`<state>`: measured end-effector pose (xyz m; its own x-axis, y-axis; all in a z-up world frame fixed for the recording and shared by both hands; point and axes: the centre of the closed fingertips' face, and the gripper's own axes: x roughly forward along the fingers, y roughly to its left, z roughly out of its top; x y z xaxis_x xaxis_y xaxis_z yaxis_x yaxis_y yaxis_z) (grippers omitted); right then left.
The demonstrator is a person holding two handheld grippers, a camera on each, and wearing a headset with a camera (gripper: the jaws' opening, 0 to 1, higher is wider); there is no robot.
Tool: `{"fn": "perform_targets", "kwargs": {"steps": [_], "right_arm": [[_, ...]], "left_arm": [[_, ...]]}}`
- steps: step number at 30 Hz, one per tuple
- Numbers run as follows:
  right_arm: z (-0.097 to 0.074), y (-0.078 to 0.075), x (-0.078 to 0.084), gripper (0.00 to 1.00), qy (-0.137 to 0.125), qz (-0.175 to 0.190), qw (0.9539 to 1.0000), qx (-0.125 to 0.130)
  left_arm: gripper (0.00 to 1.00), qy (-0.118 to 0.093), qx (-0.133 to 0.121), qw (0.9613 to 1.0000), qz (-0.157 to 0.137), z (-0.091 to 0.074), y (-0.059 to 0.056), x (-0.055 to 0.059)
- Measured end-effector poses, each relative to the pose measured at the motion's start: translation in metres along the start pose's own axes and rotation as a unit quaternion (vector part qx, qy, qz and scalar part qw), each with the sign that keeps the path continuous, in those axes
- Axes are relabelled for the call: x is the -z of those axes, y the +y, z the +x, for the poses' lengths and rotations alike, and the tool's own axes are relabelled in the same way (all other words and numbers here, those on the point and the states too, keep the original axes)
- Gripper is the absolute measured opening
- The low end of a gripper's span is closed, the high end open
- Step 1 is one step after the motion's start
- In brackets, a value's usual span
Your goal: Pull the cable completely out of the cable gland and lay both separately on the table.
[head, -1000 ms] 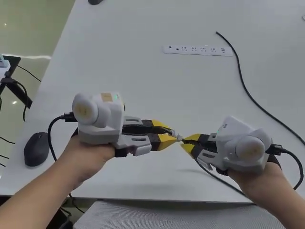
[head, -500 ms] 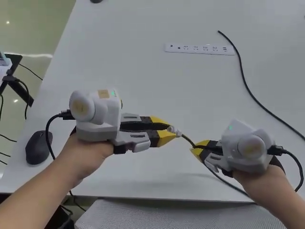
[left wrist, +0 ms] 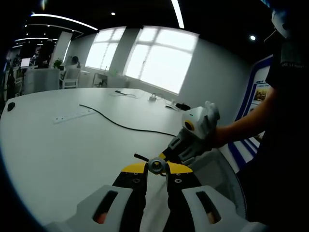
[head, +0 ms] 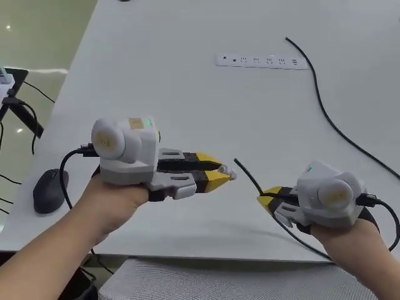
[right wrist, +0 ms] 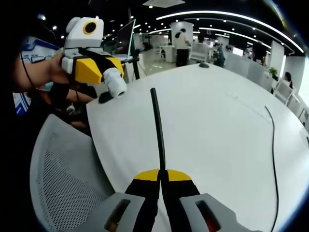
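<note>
Jaws of the left gripper (head: 221,175) pinch the small cable gland (head: 232,177) — hard, smooth, likely slippery. Jaws of the right gripper (head: 262,195) clamp the thin cable (head: 247,176) near its end, which stands stiffly, just clear of the gland, above the table (head: 187,94).

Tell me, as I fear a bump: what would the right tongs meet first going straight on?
Likely nothing soon: the right tongs, shut on the cable, aim just past the cable gland; depth unclear.
</note>
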<state>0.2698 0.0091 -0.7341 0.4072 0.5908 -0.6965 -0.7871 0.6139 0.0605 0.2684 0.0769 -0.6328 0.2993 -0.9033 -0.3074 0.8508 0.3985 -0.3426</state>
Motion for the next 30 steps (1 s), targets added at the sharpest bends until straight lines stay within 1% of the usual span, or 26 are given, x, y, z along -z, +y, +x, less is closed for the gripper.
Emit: {"fn": "perform_targets", "kwargs": {"steps": [3,5,7,9,10,14,18,20,23,26,28,30], "right_arm": [[-0.002,-0.001,-0.001,0.0,-0.001,0.0,1.0,0.002],[-0.003,-0.002,-0.002,0.0,-0.003,-0.004,1.0,0.005],[-0.003,-0.002,-0.002,0.0,-0.004,-0.005,1.0,0.004],[-0.004,-0.002,-0.003,0.0,-0.004,-0.006,1.0,0.005],[-0.005,-0.002,-0.005,0.0,-0.005,-0.007,0.9999,0.005],[-0.005,-0.003,-0.013,0.0,-0.006,-0.011,0.9999,0.005],[-0.003,-0.004,-0.022,0.0,-0.001,-0.024,0.9997,0.006],[-0.001,-0.005,-0.025,0.0,0.0,-0.025,0.9997,0.005],[0.001,-0.005,-0.029,0.0,0.002,-0.025,0.9997,0.002],[0.004,-0.005,-0.032,0.0,0.006,-0.03,0.9995,-0.002],[0.007,-0.005,-0.034,0.0,0.009,-0.034,0.9994,-0.003],[0.009,-0.005,-0.039,0.0,0.01,-0.036,0.9993,-0.005]], "left_arm": [[0.15,0.001,0.0,1.0,0.001,0.0,0.0,0.0],[0.15,0.0,-0.006,1.0,0.001,-0.001,0.002,0.0],[0.15,-0.003,-0.005,1.0,-0.003,-0.002,0.003,0.001],[0.15,0.002,-0.005,1.0,0.001,-0.003,0.004,0.004],[0.15,0.004,-0.006,1.0,0.002,-0.003,0.004,0.005],[0.15,0.0,-0.008,1.0,0.003,-0.004,0.006,0.007],[0.15,0.002,-0.012,0.9999,0.006,-0.005,0.009,0.013],[0.15,0.004,-0.014,0.9998,0.009,-0.006,0.012,0.016],[0.15,0.002,-0.016,0.9998,0.011,-0.009,0.014,0.019],[0.15,0.005,-0.019,0.9997,0.013,-0.011,0.018,0.025],[0.15,0.007,-0.023,0.9995,0.019,-0.012,0.02,0.03],[0.15,0.005,-0.024,0.9994,0.024,-0.014,0.022,0.033]]}}
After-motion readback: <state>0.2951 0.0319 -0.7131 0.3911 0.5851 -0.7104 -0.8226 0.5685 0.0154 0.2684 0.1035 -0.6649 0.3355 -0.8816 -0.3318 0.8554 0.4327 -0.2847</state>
